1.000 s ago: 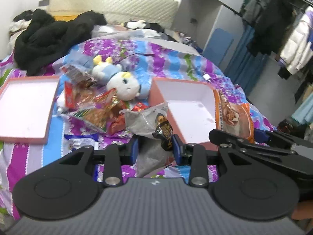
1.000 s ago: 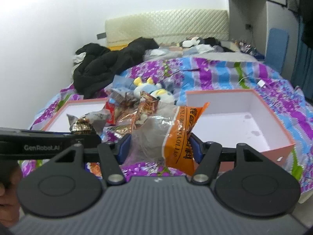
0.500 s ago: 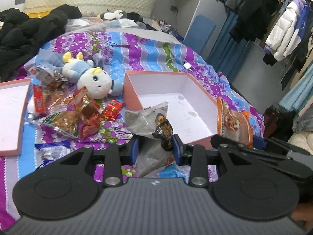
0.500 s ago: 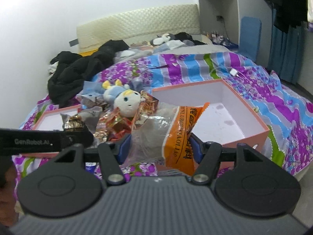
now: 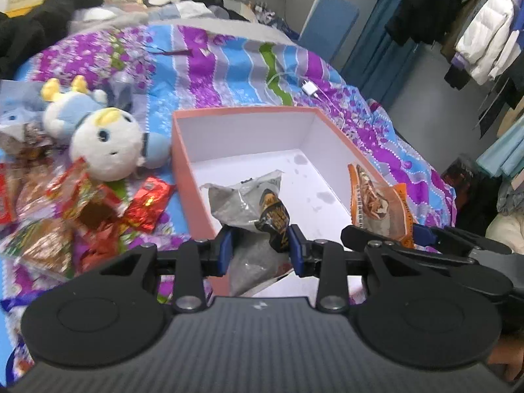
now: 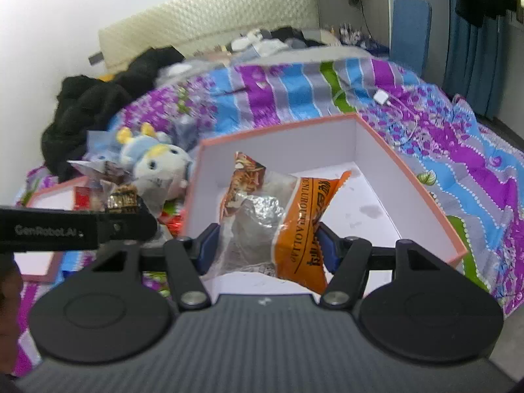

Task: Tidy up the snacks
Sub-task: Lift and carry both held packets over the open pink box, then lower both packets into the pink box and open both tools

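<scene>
My left gripper (image 5: 260,250) is shut on a clear and black snack bag (image 5: 252,206), held over the near left corner of the open pink box (image 5: 190,183). My right gripper (image 6: 267,247) is shut on an orange and clear snack bag (image 6: 294,219), held over the near side of the same pink box (image 6: 425,196). The orange bag (image 5: 376,206) and the right gripper also show at the right of the left wrist view. The box's white floor is bare.
Several loose snack packets (image 5: 91,209) lie on the striped bedspread left of the box beside a white and blue plush toy (image 5: 101,144). A pink box lid (image 6: 46,229) lies further left. A charger and cable (image 5: 309,88) lie beyond the box. Black clothes (image 6: 85,104) are piled at the back.
Both grippers have moved right and forward with their bags, from beside the box to over its near side. The box now fills the middle of both views.
</scene>
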A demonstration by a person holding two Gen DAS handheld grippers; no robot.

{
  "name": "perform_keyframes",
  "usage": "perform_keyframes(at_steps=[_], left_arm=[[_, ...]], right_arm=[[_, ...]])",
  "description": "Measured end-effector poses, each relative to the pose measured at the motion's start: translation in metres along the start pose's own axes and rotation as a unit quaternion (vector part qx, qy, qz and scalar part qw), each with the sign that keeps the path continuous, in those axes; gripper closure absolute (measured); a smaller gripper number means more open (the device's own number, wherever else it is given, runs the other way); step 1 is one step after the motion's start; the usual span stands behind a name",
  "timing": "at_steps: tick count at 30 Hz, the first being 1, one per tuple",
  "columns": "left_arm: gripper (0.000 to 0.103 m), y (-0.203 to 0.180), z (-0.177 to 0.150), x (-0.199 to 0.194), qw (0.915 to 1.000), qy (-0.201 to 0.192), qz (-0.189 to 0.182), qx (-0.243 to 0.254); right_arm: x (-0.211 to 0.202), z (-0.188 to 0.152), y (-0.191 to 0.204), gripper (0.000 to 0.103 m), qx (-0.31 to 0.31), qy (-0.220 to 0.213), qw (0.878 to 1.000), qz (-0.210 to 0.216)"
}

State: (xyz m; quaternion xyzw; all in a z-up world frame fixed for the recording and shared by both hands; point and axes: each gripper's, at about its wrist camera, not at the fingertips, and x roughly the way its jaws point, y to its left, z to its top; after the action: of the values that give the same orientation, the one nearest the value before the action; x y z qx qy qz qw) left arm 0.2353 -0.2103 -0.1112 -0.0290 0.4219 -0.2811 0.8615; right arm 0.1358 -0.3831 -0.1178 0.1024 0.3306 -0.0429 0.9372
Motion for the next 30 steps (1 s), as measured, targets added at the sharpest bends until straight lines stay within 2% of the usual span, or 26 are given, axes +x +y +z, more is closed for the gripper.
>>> perform_keyframes(at_steps=[10, 16, 18, 20, 21, 23, 30], left_arm=[[0.063, 0.0, 0.027, 0.104, 0.9984, 0.051, -0.023, 0.006], [0.062, -0.003, 0.025, 0.124, 0.9979, 0.059, -0.026, 0.006], [0.059, -0.001, 0.025, 0.121, 0.998, 0.058, -0.026, -0.003], [0.04, -0.003, 0.027, 0.113, 0.9984, 0.046, -0.033, 0.0], [0.038, -0.004, 0.027, 0.107, 0.9989, 0.037, -0.029, 0.003], [0.037, -0.008, 0.028, 0.095, 0.9993, 0.022, -0.029, 0.011], [0.037, -0.012, 0.026, 0.041, 0.9998, -0.006, -0.014, 0.01]], right_arm=[[0.08, 0.004, -0.033, 0.038, 0.015, 0.06, 0.998, -0.008], [0.098, 0.002, -0.04, 0.037, 0.02, 0.076, 0.997, -0.006], [0.097, 0.004, -0.041, 0.036, 0.021, 0.076, 0.997, -0.006], [0.093, 0.006, -0.041, 0.033, 0.021, 0.072, 0.997, -0.008], [0.093, 0.007, -0.042, 0.031, 0.022, 0.072, 0.997, -0.01], [0.088, 0.009, -0.042, 0.026, 0.026, 0.071, 0.997, -0.013], [0.05, 0.014, -0.031, 0.026, 0.022, 0.042, 0.999, -0.007]])
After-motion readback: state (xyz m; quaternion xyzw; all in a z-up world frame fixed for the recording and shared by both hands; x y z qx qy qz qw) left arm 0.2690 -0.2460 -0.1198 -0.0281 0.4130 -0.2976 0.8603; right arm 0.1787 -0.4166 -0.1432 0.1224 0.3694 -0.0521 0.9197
